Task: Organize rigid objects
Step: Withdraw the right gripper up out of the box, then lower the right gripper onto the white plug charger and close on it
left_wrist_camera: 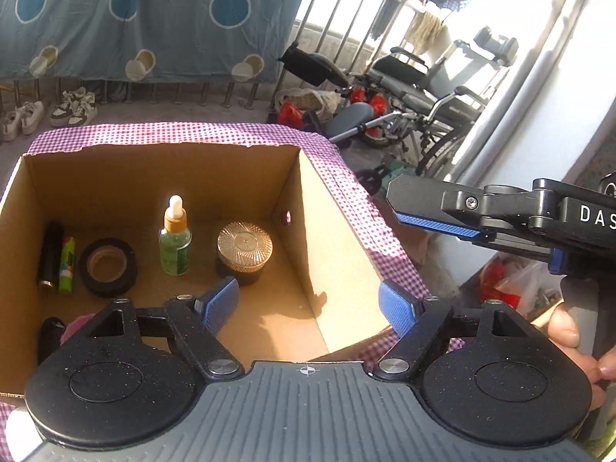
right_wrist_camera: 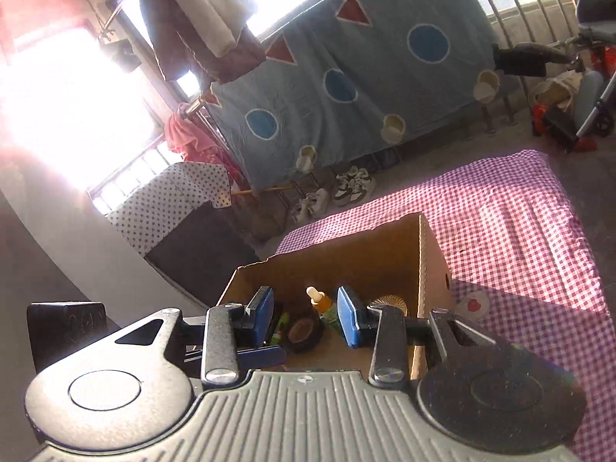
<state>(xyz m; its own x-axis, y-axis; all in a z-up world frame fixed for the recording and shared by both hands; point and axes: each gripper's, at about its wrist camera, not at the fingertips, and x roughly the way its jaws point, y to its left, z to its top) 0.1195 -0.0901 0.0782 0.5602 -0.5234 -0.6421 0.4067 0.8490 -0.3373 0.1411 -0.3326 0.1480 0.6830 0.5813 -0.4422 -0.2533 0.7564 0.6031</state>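
The left hand-held gripper (left_wrist_camera: 308,306) hangs over the near edge of an open cardboard box (left_wrist_camera: 338,231), its blue pads spread wide with nothing between them. Ahead of it on the box floor, in a rough row, stand a gold-lidded jar (left_wrist_camera: 244,252) just beyond the left pad, a green dropper bottle (left_wrist_camera: 175,244) left of that, then a roll of black tape (left_wrist_camera: 108,267) lying flat, a small green tube (left_wrist_camera: 66,265) and a dark cylinder (left_wrist_camera: 50,256) against the left wall. A further dark object (left_wrist_camera: 50,337) and something pink lie at the near left corner, partly hidden behind the gripper body. The box sits on a table covered by a purple-checked cloth (left_wrist_camera: 346,177). To the right, outside the box wall, the right hand-held gripper (left_wrist_camera: 435,215) is held sideways, pointing left; its pads stand partly apart and empty, as the right wrist view confirms (right_wrist_camera: 306,317), where the dropper bottle (right_wrist_camera: 323,304) and tape (right_wrist_camera: 304,331) show between them inside the box (right_wrist_camera: 385,246). Beyond the table are a folded wheelchair (left_wrist_camera: 423,88), pairs of sneakers (left_wrist_camera: 73,107) on the floor, and a blue dotted quilt (left_wrist_camera: 134,19) hung on a railing.
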